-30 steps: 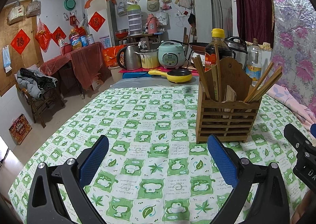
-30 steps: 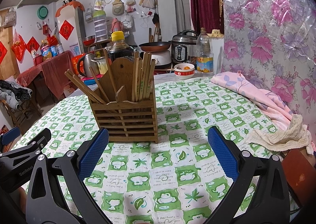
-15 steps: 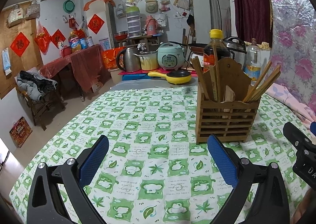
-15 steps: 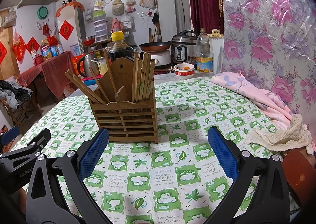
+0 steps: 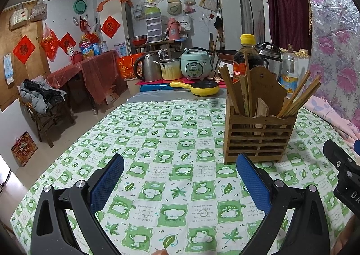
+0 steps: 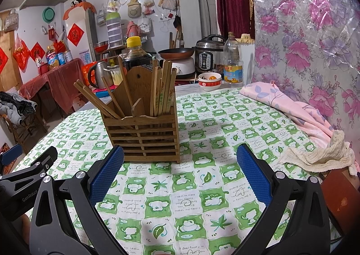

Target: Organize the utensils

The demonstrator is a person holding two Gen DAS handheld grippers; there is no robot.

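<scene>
A slatted wooden utensil holder [image 5: 258,138] [image 6: 144,135] stands upright on the green-and-white checked tablecloth [image 5: 171,133] [image 6: 202,142]. Several wooden chopsticks [image 5: 297,95] [image 6: 163,88] lean in its compartments. My left gripper [image 5: 180,178] is open with nothing between its blue pads, hovering in front and to the left of the holder. My right gripper [image 6: 180,176] is open too, in front and slightly right of the holder. Each gripper's black body shows at the edge of the other's view.
A pink floral cloth [image 6: 292,106] and a cream rag [image 6: 321,156] lie at the table's right side. A soy sauce bottle [image 5: 246,57], yellow pan [image 5: 200,88], bowl [image 6: 209,80] and oil bottle [image 6: 232,61] stand behind the holder. A chair with clothes [image 5: 38,102] stands left.
The left wrist view has drifted slightly back and up from the table. Both grippers stay open; the holder has not moved.
</scene>
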